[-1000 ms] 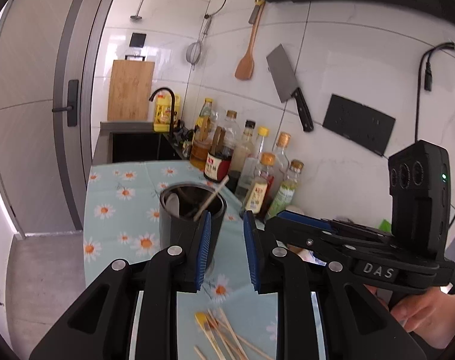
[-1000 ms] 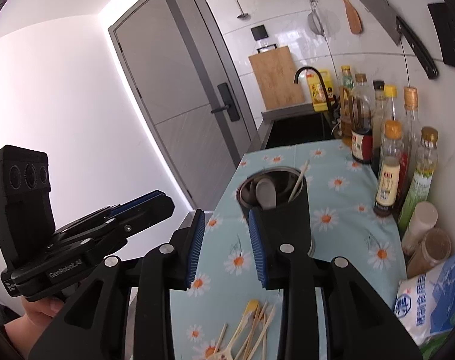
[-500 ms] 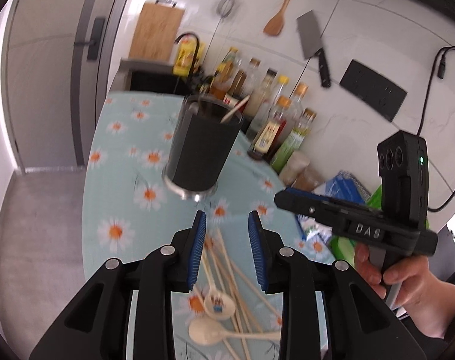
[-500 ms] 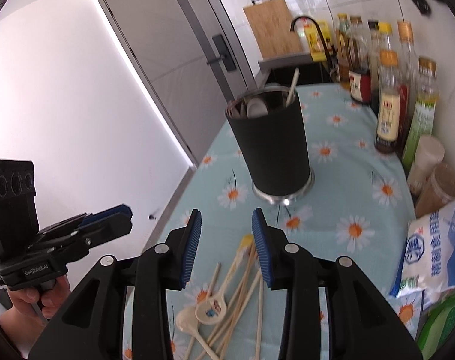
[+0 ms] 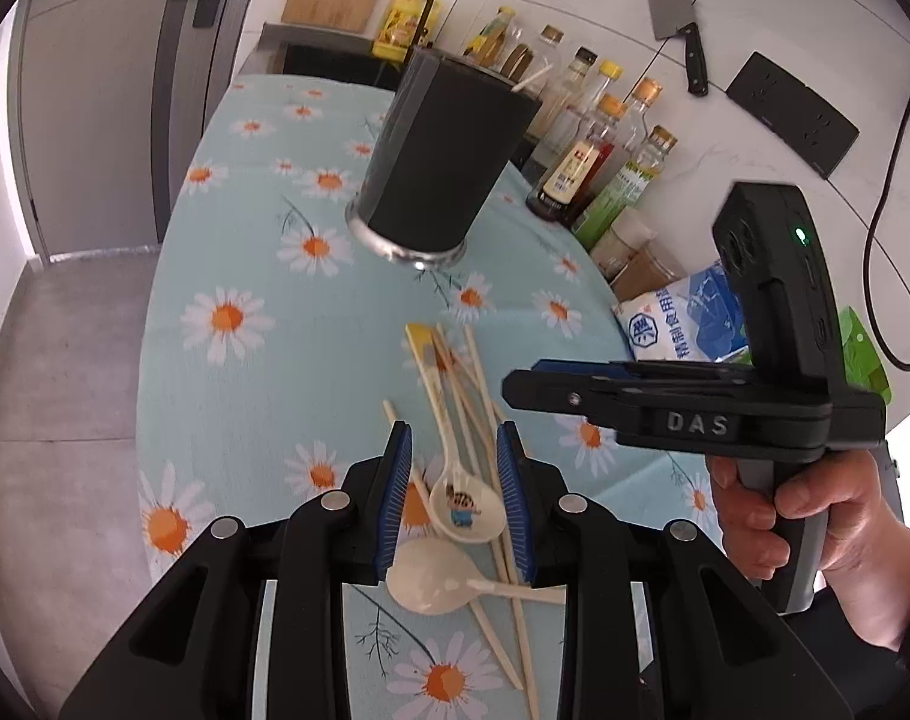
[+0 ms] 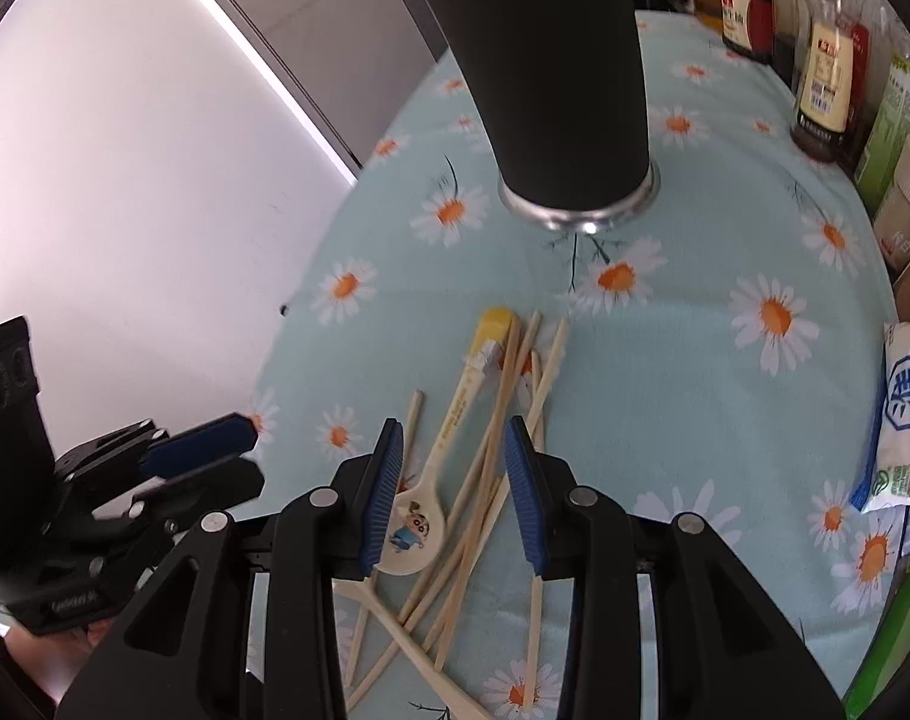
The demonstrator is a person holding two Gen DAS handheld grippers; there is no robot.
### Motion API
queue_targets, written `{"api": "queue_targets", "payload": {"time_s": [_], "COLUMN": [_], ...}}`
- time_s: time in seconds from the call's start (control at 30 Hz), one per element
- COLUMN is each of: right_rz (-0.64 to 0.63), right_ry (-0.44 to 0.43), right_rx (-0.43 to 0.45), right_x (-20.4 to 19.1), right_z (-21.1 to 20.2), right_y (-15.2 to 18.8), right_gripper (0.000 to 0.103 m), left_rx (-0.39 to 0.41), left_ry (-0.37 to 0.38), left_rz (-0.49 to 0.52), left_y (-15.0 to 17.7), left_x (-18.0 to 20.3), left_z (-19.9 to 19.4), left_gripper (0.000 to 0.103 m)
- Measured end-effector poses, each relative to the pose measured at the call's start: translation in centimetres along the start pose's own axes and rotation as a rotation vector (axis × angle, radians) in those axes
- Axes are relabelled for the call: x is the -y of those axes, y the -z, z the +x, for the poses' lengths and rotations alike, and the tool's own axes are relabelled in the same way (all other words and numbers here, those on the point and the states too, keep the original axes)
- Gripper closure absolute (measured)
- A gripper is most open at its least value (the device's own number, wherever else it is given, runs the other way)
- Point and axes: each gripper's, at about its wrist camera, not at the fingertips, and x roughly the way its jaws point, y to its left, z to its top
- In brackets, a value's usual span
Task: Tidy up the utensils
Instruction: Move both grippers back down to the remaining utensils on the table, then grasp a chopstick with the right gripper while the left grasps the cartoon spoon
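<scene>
A pile of chopsticks [image 6: 484, 480] and two spoons lies on the daisy tablecloth [image 6: 724, 408], on the near side of the black holder [image 6: 556, 78]. The cartoon spoon [image 5: 463, 504] sits between the blue pads of the left gripper [image 5: 455, 498], which is open and holds nothing. The right gripper [image 6: 455, 486] is open too, above the same pile. Bottles [image 5: 580, 162] stand at the far right by the wall.
</scene>
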Motion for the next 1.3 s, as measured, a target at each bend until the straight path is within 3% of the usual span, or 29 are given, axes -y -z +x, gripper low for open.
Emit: {"api": "queue_targets", "payload": {"time_s": [0.6, 0.87, 1.13, 1.3], "right_rz": [0.006, 0.053, 0.118, 0.125], "right_ry": [0.147, 0.130, 0.078, 0.053], "right_rx": [-0.170, -0.208, -0.203, -0.152], "right_x": [0.7, 1.0, 2.0, 2.5], "right_z": [5.5, 6.2, 4.3, 2.1], "right_y": [-1.8, -2.2, -2.2, -2.4], "right_gripper": [0.086, 0.097, 0.097, 0.097], "left_rx": [-0.047, -0.056, -0.065, -0.080], "left_ry": [0.042, 0.060, 0.072, 0.078], "left_rz": [-0.056, -0.052, -0.053, -0.030], "left_y": [1.3, 0.6, -0.2, -0.7], "left_x": [-3.1, -3.7, -4.0, -3.0], "left_z": [1.1, 1.5, 2.2, 3.1], "left_gripper": [0.075, 0.075, 0.075, 0.075]}}
